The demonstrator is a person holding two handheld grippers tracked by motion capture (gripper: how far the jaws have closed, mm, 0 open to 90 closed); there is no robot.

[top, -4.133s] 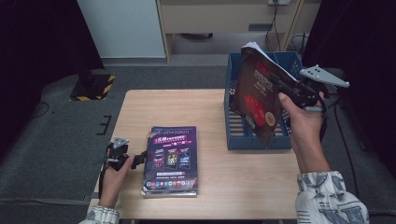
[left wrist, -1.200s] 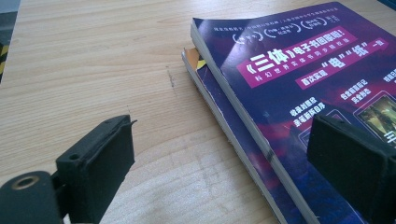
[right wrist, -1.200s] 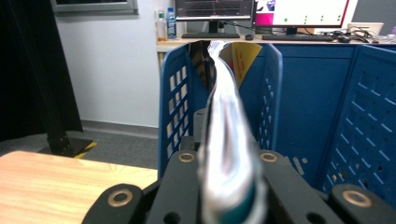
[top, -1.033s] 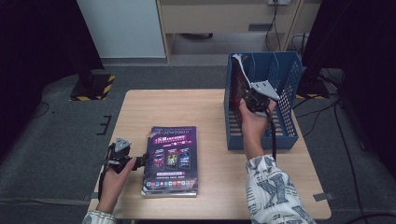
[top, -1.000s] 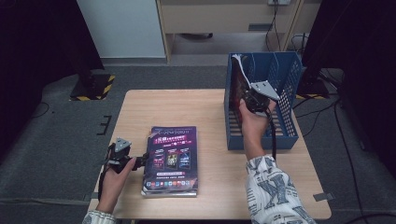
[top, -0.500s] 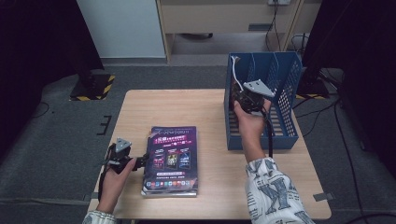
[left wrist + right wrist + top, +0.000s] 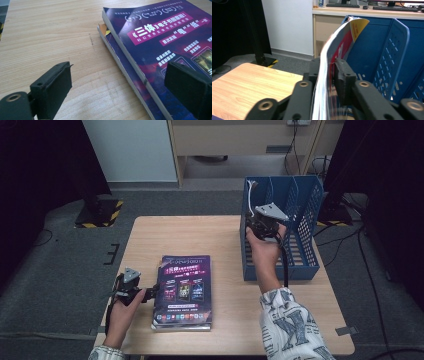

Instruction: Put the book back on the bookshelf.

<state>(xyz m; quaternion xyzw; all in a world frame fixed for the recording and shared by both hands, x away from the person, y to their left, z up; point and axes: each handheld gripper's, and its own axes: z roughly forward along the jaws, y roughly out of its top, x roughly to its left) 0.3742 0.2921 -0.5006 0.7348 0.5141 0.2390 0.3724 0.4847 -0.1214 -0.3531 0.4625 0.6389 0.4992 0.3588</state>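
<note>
A stack of purple-covered magazines (image 7: 182, 290) (image 7: 155, 32) lies on the wooden table (image 7: 200, 240). My left gripper (image 7: 147, 294) (image 7: 118, 75) is open at the stack's left edge, one jaw over the bare table and the other over the top cover. A bent magazine (image 7: 337, 37) (image 7: 251, 185) stands in the left slot of the blue file rack (image 7: 305, 205) (image 7: 397, 50). My right gripper (image 7: 257, 222) (image 7: 328, 65) still has that magazine between its jaws, which have just been opening. A thin gap shows at one pad.
The rack stands at the table's right end, its dividers making further slots to the right. Behind the table are a cabinet and a white panel (image 7: 130, 150). A dark stand (image 7: 97, 210) is on the floor at left, and cables lie on the floor at right.
Four seconds ago my right gripper held the magazine up above the rack; it now stands in the left slot. Over the last second the right hand shifted slightly left. The left gripper stayed put.
</note>
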